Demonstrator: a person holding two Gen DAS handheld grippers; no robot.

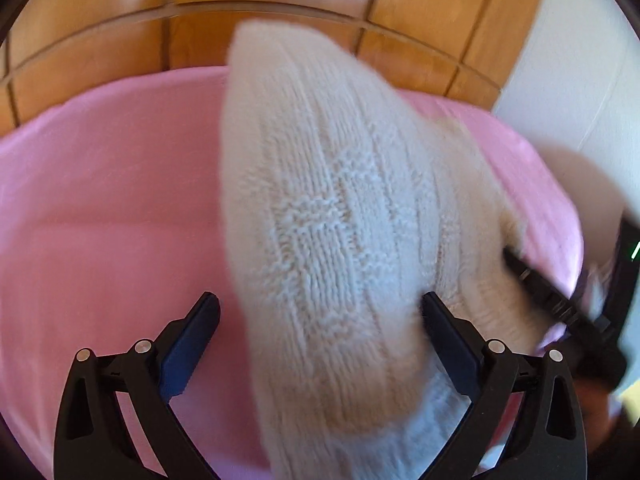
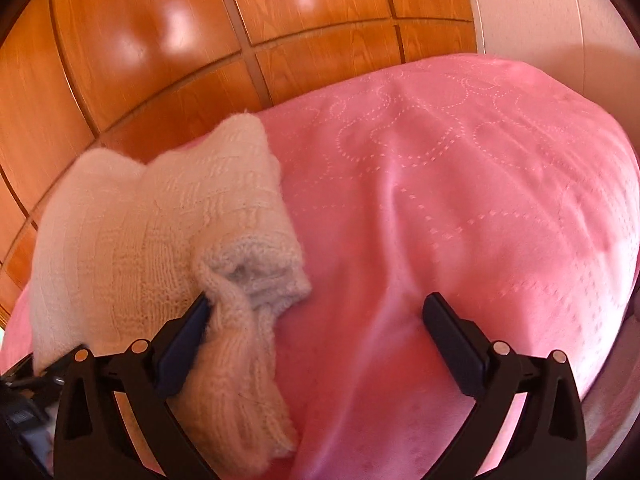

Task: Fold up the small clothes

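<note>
A: What is seen around the work, from left to right?

B: Glossy wooden panelling (image 2: 160,40) is seen behind, then a pink bedspread (image 2: 460,200) stitched with dotted rings, then a pale wall (image 1: 580,60) at the far right.

A: How many garments are counted?

B: 1 cream knitted garment (image 1: 332,208) is counted (no second piece can be told apart). It lies on the bedspread, and much of the left wrist view is blocked by it.

A: And the jaws?

B: The left gripper (image 1: 320,310) is spread wide, the knit lying between its 2 fingers. The right gripper (image 2: 318,308) is spread too; its left finger is brushed by a fold, nothing pinched.

A: What is hard to make out?

B: The garment's near end is cut off and blurred.
</note>
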